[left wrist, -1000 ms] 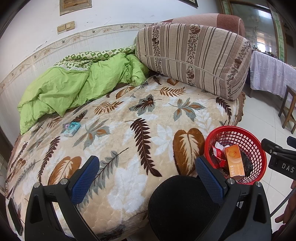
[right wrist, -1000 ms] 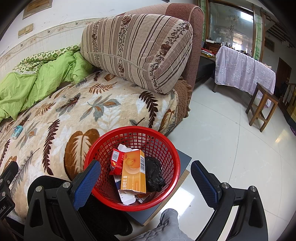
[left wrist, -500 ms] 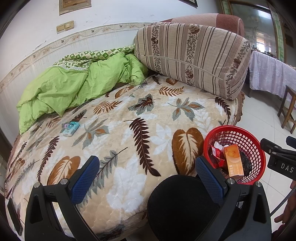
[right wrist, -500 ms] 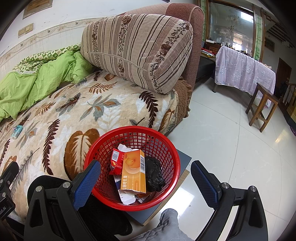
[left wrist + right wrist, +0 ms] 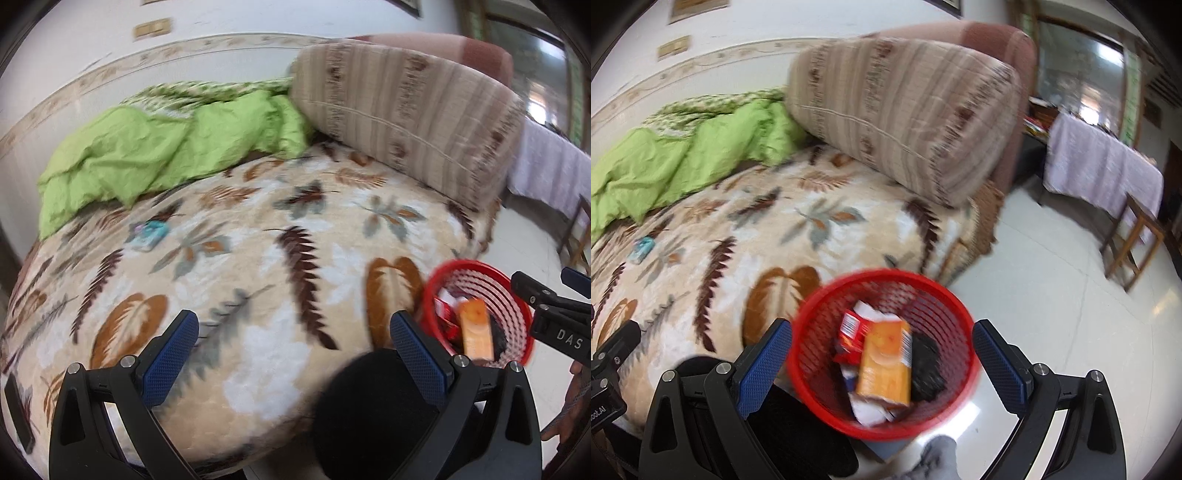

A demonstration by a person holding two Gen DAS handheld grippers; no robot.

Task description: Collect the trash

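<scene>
Trash left: small teal packet [image 5: 147, 235] on leaf-print blanket [image 5: 258, 258] — nearer now.
Grippers: left gripper [image 5: 291, 354], right gripper [image 5: 882, 362] — we hold both agape, empty.
Change: we've begun swinging off red mesh basket [image 5: 812, 354].

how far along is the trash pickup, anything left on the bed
Done: the red basket already holds an orange box, a red packet and a black wad. In hand: nothing; the left gripper and right gripper are both open and empty. Left: a small teal packet lies on the leaf-print blanket.
</scene>
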